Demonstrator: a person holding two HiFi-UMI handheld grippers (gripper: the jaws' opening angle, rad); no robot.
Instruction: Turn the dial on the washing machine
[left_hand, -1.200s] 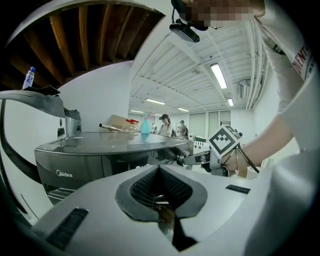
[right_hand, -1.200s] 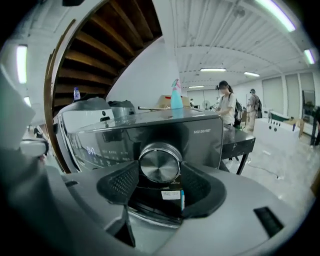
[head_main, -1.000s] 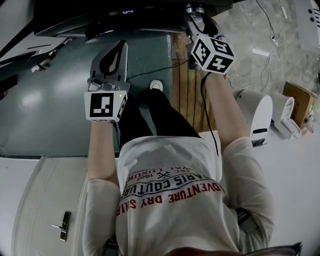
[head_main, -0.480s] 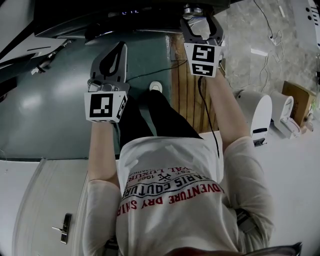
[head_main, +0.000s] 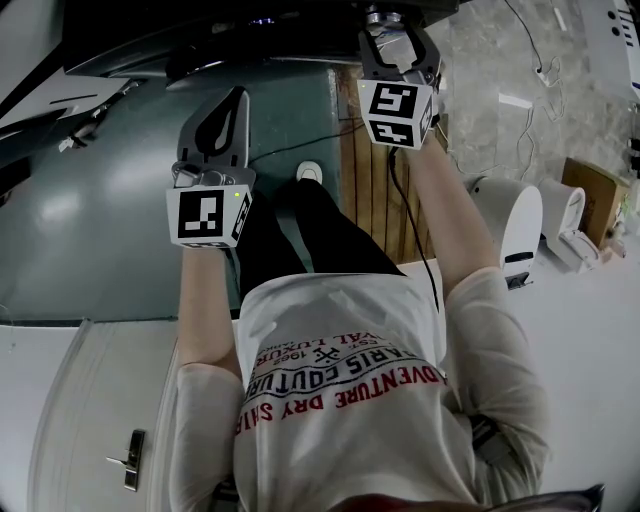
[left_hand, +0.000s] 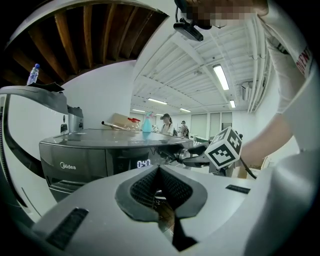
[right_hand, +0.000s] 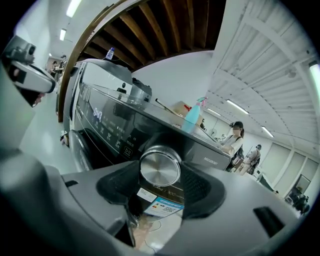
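Note:
The silver dial (right_hand: 160, 167) sticks out of the dark washing machine's (right_hand: 112, 125) control panel, right of its lit display (left_hand: 144, 163). My right gripper (right_hand: 161, 175) has a black pad on each side of the dial. Its jaws have just been closing, and both pads touch the dial's rim. In the head view the right gripper (head_main: 397, 28) reaches the dial (head_main: 385, 17) at the top edge. My left gripper (head_main: 226, 102) hangs short of the machine front, jaws together, holding nothing. In its own view the left gripper (left_hand: 159, 169) has its tips meeting.
A spray bottle (right_hand: 192, 116) and loose items lie on the machine's top. On the floor at the right stand white appliances (head_main: 515, 225) and a cardboard box (head_main: 595, 200). A cable (head_main: 300, 145) runs over the green floor. People stand far behind.
The right gripper has rolled about its own axis at the dial: its marker cube went from tilted to square-on. The left gripper has kept still.

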